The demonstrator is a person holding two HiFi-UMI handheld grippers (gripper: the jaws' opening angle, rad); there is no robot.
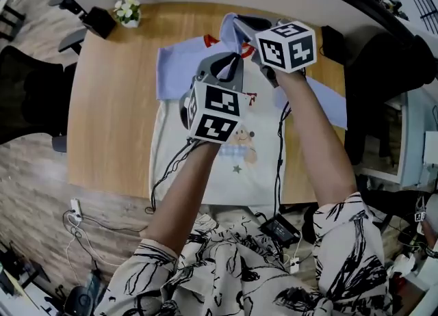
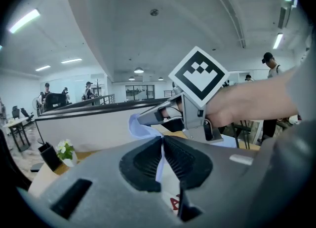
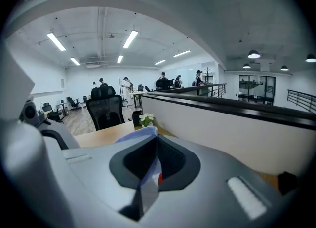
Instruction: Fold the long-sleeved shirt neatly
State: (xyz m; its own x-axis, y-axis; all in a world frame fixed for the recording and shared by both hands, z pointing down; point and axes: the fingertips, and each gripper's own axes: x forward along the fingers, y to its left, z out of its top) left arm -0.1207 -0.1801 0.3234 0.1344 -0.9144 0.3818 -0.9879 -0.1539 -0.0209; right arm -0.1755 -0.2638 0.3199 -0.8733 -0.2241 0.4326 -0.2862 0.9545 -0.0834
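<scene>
The long-sleeved shirt [image 1: 205,167], white-bodied with blue sleeves and a cartoon print, lies on the wooden table [image 1: 109,116]. Its upper part is lifted off the table. My left gripper [image 1: 222,70] is shut on a fold of blue and white cloth [image 2: 159,162] with a bit of red print. My right gripper [image 1: 237,33] is just beyond it, shut on blue cloth [image 3: 149,172] with a red edge. In the left gripper view the right gripper [image 2: 148,118] shows ahead, pinching the blue fabric. One blue sleeve [image 1: 176,70] lies spread at the left, the other [image 1: 330,106] at the right.
A small pot of white flowers [image 1: 127,11] and a black holder [image 1: 100,20] stand at the table's far left corner. A black box [image 1: 333,42] sits at the far right. A black chair [image 1: 27,92] stands left of the table. Cables and a power adapter [image 1: 277,226] hang at the near edge.
</scene>
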